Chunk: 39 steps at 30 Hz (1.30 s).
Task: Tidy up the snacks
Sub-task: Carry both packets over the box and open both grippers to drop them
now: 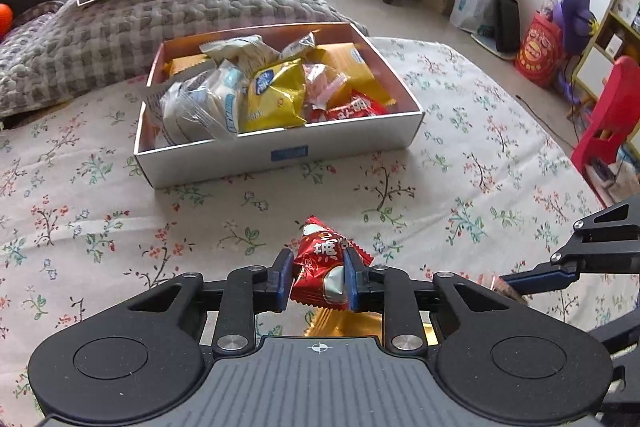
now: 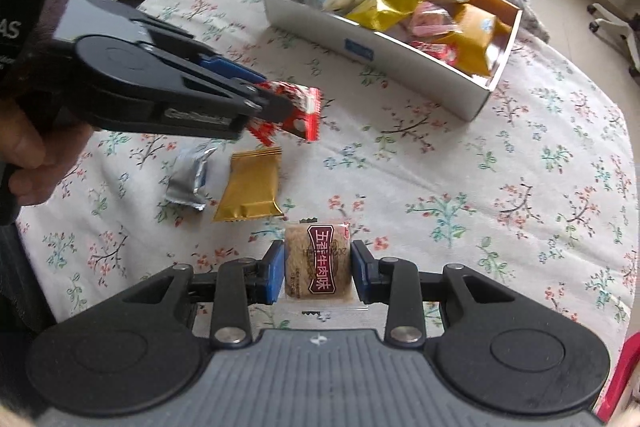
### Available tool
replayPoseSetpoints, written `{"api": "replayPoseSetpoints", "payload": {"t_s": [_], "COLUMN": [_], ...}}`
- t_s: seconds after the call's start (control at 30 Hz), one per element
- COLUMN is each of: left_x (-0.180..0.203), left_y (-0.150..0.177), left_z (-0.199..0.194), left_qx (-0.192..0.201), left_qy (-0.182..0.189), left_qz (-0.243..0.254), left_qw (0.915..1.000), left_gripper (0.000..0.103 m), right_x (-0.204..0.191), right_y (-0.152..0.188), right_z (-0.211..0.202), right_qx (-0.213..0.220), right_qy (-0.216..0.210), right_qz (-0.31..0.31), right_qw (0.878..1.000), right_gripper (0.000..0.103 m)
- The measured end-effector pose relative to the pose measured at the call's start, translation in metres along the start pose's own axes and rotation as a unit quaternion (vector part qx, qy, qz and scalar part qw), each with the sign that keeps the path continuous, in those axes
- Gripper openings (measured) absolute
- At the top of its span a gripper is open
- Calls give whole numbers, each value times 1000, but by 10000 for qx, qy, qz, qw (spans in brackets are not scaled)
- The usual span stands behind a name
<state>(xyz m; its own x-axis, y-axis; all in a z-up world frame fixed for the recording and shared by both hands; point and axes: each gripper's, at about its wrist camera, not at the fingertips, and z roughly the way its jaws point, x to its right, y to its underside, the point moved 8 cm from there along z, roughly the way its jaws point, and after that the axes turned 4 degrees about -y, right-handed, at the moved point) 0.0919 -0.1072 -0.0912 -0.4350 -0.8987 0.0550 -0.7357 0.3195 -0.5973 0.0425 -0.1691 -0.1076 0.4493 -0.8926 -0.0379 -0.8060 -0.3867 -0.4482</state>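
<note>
Both tongs are loaded. The left tongs are clamped on a red snack packet — crumpled, gripped across its middle. The right tongs pinch a clear-wrapped cracker pack by its sides. The white box lies ahead of both, already heaped. Risk: a drop onto the pile may slide off over the rim. A gold packet and a silver packet lie on the bed beneath the left tongs.
</note>
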Motion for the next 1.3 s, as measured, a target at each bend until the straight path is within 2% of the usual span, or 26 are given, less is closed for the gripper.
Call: {"api": "replayPoseSetpoints", "payload": {"t_s": [0.13,0.53,0.77,1.07,1.3], "left_x": [-3,2,4,-1,-9], "left_y": [-3,-11,-19,-48,-76], "left_z": [-3,-12,-15,-16,-6], "left_qx": [75,293,407,638,801], "left_qy": [26,187,230,288,235], "left_qz": [-88,-191,-284,-530,-644], "left_qw": [9999,9992,9985,9961,9944], "left_gripper": [24,24,24,24,24], "right_x": [8,26,34,54,84], "right_y": [-1,-10,-14,-31,-48], "right_z": [1,-15,-11,-11,-15], "right_qx": [12,356,393,605,936], "right_qy": [140,139,190,190,189], "right_qz": [114,444,626,1016,1578], "right_qw": [9998,9983,9971,9928,9828], "right_gripper": [31,31,31,31,31]}}
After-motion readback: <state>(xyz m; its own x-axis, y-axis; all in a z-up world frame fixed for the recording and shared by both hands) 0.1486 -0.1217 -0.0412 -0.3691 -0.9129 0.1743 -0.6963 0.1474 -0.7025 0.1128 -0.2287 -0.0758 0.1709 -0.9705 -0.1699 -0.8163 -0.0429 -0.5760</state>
